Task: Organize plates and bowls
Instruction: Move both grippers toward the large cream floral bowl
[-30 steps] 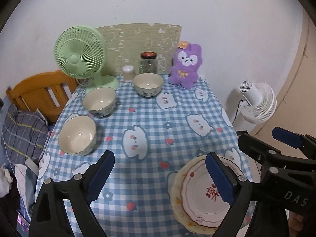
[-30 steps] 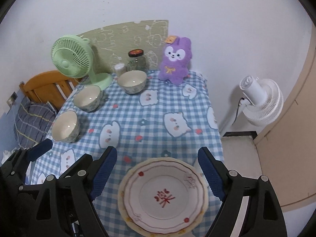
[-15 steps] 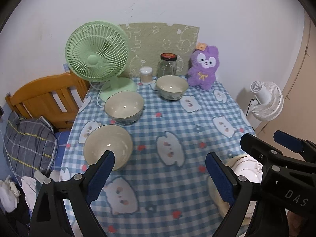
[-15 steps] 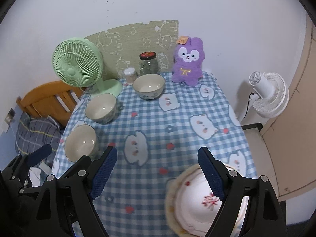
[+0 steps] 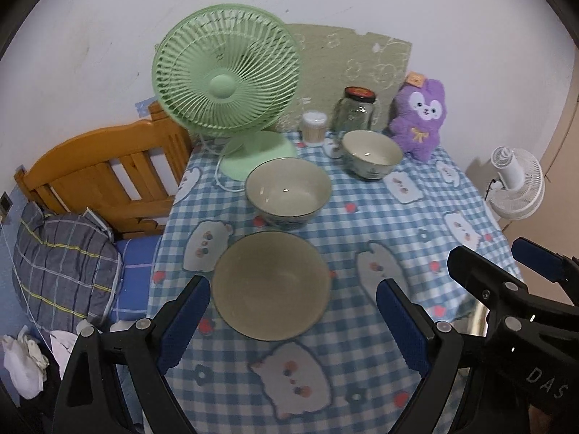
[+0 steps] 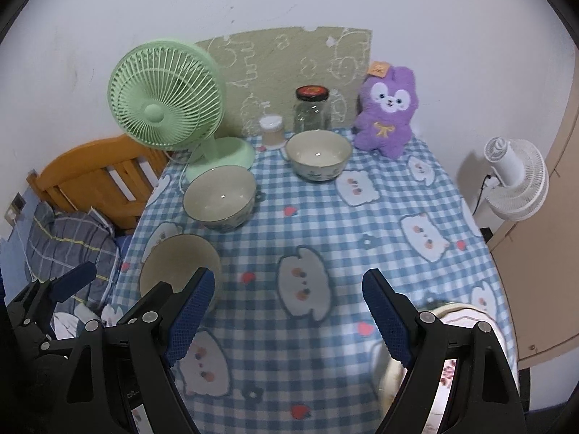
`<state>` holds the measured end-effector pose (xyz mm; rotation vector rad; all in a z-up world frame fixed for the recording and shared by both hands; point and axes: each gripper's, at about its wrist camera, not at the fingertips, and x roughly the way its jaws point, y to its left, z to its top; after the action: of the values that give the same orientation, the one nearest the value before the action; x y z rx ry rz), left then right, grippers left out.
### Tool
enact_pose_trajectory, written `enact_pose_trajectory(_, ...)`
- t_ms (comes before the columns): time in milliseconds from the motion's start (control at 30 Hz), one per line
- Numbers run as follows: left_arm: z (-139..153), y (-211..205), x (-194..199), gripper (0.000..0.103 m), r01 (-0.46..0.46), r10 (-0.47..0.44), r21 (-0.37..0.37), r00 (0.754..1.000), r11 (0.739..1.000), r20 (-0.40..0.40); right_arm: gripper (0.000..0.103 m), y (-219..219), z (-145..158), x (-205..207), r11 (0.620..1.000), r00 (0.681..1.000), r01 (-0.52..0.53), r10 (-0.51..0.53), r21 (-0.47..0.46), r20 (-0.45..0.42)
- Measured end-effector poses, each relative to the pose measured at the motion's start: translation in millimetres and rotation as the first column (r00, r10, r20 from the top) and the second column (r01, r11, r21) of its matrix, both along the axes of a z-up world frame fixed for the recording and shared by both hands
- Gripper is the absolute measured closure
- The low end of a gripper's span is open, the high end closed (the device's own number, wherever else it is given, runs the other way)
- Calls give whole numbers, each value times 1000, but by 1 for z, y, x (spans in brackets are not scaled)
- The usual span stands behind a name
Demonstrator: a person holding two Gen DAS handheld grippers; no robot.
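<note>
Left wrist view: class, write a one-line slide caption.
Open left gripper poised above the nearest bowl on the checked tablecloth.

The three bowls [image 5: 287, 195] look like glazed ceramic, shiny inside. The worktop cloth [image 5: 380, 224] is soft matt fabric. Behind the bowls: a ribbed green plastic fan [image 5: 226, 72], a clear glass jar [image 5: 356, 112] and a fuzzy purple plush [image 5: 419, 119]. The headboard [image 5: 101, 170] left of the fan is varnished wood.
</note>
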<state>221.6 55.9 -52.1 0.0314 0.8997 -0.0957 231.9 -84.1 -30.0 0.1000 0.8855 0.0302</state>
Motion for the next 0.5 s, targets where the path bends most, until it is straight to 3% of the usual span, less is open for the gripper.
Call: enact_pose_trajectory(500, -45, 41, 39, 14, 8, -7, 18, 998, 1000, -67, 19, 46, -51, 39, 1000, 998, 3, -1, 29, -62)
